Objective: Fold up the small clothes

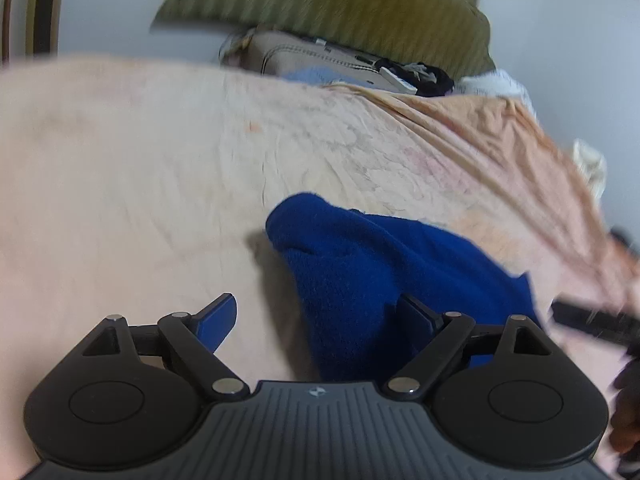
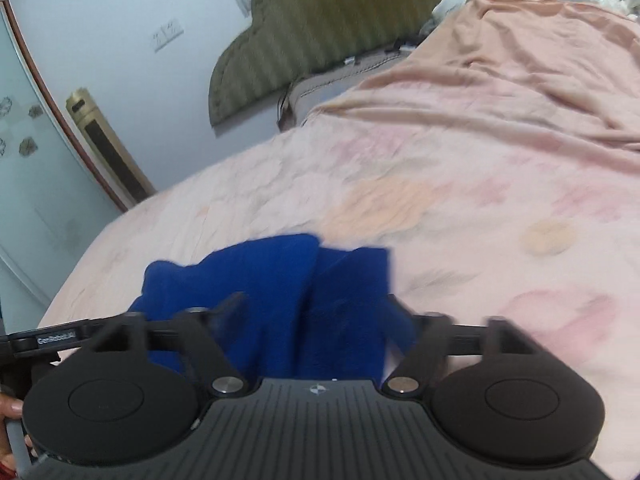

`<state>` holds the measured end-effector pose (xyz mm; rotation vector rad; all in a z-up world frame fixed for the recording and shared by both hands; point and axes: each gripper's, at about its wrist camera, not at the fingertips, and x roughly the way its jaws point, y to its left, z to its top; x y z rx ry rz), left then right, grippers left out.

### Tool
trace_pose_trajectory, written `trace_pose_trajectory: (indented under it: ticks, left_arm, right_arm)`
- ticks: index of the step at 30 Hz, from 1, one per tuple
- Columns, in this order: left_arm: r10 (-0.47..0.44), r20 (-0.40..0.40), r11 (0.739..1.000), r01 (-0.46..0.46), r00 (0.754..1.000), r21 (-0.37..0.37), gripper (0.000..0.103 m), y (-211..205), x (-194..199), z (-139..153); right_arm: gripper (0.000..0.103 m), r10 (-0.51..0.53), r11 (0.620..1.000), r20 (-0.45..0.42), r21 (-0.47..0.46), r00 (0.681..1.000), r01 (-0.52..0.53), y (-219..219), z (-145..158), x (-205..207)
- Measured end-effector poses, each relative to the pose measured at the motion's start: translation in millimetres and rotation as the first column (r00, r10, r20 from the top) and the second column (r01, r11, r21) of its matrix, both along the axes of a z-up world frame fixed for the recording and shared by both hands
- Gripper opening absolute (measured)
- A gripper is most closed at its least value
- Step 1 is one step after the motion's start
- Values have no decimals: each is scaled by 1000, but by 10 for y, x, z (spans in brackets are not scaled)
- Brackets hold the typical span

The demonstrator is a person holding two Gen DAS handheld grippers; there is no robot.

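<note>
Lying rumpled: one blue garment [image 1: 384,280]

A home bedroom is shown – a bed [image 2: 460,168] is covered by a rumpled pink floral sheet [image 1: 140,168], and an olive striped headboard [image 2: 320,20] is set against a pale wall [image 2: 120,20]. A wall switch plate [image 2: 168,34] and a gold tower fan [image 2: 108,144] are seen beside a frosted glass door [image 2: 24,128]

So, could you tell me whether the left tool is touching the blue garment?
Cannot tell: in the left wrist view the open left tool overlaps the blue garment, with no contact or gap visible.
</note>
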<state>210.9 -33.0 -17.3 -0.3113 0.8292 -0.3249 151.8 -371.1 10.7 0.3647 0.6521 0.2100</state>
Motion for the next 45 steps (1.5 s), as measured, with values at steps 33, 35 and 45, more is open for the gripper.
trace_pose_trajectory:
  ticks: [33, 35, 45]
  left_arm:
    - [-165, 120, 975, 144, 979, 167, 62, -727, 418, 150]
    - [-142, 147, 979, 116, 979, 170, 78, -606, 195, 179]
    - [-228, 150, 957, 194, 962, 215, 78, -326, -1057, 151]
  right_arm:
    - [46, -79, 977, -31, 199, 996, 83, -212, -214, 112]
    - [45, -87, 976, -22, 201, 996, 90, -263, -168, -118]
    - [34, 24, 994, -47, 103, 999, -19, -25, -193, -947]
